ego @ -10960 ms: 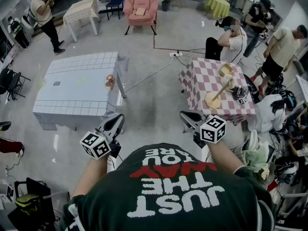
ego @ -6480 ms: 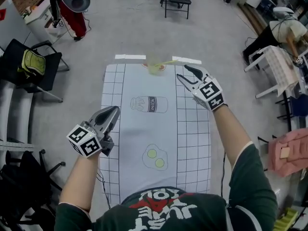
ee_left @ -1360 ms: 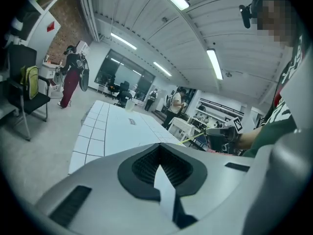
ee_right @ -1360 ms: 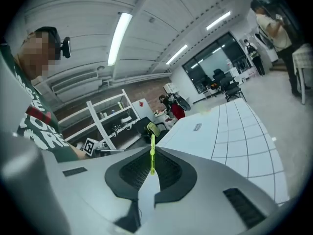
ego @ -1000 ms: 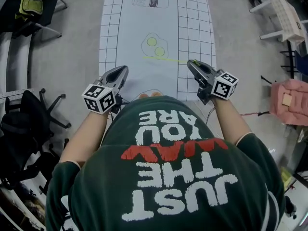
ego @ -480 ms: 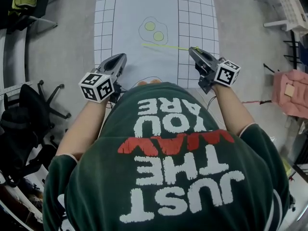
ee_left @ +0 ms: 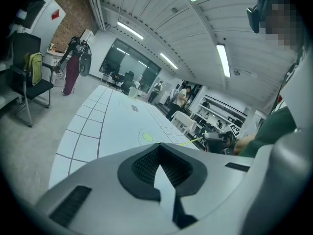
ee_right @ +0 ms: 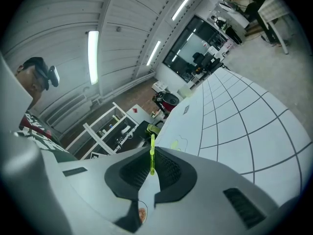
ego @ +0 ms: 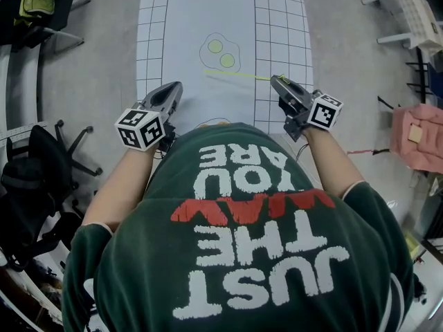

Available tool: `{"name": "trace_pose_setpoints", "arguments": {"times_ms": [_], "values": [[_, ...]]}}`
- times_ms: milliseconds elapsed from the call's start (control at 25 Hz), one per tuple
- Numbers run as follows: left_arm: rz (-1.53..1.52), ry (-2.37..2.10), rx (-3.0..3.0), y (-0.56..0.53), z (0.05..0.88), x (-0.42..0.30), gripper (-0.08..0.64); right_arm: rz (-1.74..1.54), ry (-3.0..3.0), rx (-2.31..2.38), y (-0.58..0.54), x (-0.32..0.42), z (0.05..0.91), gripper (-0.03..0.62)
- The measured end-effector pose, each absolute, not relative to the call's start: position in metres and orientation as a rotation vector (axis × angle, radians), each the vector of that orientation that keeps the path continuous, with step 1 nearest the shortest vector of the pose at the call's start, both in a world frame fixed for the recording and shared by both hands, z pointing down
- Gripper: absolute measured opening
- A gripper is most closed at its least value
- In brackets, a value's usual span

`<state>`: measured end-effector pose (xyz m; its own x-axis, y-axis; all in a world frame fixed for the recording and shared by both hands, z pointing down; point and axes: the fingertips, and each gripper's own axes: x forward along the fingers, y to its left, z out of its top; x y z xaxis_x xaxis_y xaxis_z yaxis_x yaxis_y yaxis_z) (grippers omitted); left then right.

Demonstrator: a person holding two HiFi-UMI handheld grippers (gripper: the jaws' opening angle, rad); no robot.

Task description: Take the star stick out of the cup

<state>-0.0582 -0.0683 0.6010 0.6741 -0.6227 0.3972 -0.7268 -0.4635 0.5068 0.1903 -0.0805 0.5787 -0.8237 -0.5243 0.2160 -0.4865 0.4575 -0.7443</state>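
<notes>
Grey floor (ego: pixel 97 68), black chairs (ego: pixel 28 23) (one bearing a yellow bag (ego: pixel 36 4)), ceiling strip lights (ee_left: pixel 222 58)

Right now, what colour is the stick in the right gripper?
The stick is yellow-green, best seen in the right gripper view.

One left gripper (ego: pixel 174 88), one right gripper (ego: pixel 277 80), one star stick (ego: pixel 239 75), one tabletop (ego: pixel 176 43), one pink armchair (ego: pixel 417 134)

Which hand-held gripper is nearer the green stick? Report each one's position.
Right. The right hand-held gripper clamps one end of the green stick; the left hand-held gripper sits empty, apart from its other end.
</notes>
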Motion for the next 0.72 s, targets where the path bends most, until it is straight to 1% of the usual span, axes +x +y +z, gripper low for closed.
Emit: {"name": "trace_pose_setpoints", "arguments": {"times_ms": [720], "values": [[0.201, -1.041, 2.222, -0.0738, 0.5994, -0.0614, 0.009, -1.324, 2.663, -0.919, -0.085, 0.187, 0.5777, 0.043]]}}
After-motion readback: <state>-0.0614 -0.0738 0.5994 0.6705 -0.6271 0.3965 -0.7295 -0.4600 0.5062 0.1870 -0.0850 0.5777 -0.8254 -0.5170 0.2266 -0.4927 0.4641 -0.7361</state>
